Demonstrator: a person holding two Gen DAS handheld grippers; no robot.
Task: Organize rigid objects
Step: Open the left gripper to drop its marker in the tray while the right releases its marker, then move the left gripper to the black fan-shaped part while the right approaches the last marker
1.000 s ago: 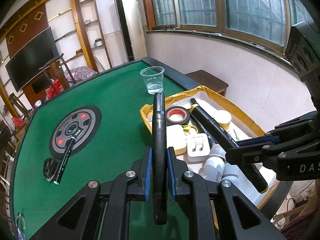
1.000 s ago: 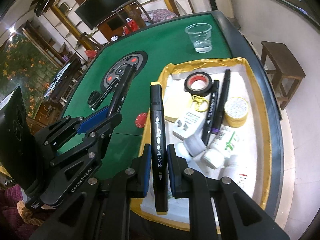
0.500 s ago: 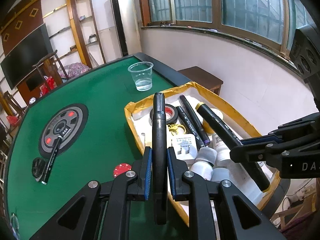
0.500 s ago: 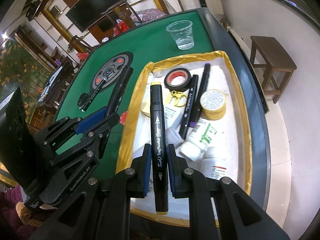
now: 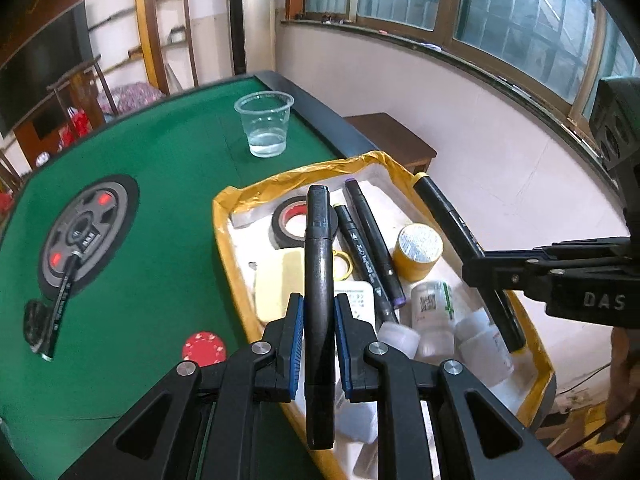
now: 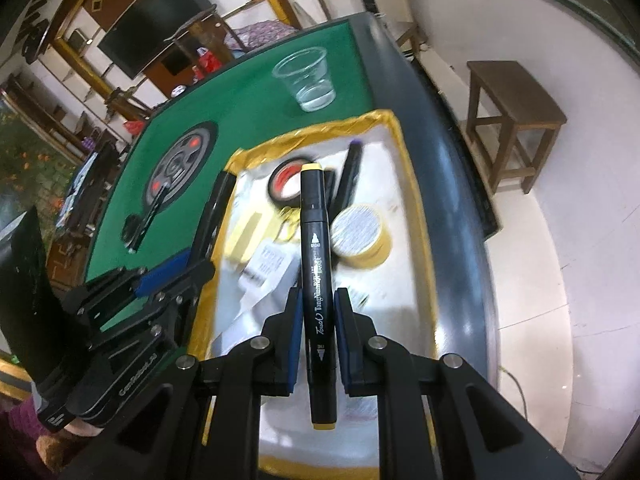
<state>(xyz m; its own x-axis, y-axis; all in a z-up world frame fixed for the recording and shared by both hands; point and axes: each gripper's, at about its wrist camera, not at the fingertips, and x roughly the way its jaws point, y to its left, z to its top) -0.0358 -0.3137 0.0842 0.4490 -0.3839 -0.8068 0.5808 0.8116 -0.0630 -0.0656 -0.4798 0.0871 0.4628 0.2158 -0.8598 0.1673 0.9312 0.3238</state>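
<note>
Crowding the tray (image 5: 224, 216): tape roll (image 5: 290, 222), two markers (image 5: 370, 248), bottles (image 5: 434, 308)

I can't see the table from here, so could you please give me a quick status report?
Left tool shut on black pen. Right tool shut on yellow-capped marker. Both over the crowded yellow-rimmed tray. Nothing blocking.
</note>
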